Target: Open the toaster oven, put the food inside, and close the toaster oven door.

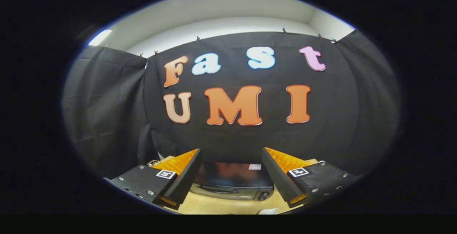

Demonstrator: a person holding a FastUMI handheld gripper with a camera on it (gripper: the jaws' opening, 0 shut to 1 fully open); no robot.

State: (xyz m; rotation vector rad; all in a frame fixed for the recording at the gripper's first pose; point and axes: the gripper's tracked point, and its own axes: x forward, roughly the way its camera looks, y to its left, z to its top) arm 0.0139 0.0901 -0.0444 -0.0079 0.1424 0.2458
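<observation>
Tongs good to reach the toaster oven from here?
Probably yes. The tongs are open, nothing held, and the toaster oven sits on the wooden table just ahead, seen between the fingers, with nothing in between. Its door handle is hard to make out.

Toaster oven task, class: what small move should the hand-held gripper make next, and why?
Probably dip down and forward toward the toaster oven. The hand-held gripper is open, holding nothing, and the oven sits low between and beyond its fingers on the wooden table.

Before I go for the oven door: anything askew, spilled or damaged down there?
Nothing stands out. The toaster oven sits square on the wooden table, seen from above beyond the open gripper, whose fingers hold nothing. Its door can't be judged from this angle.
</observation>
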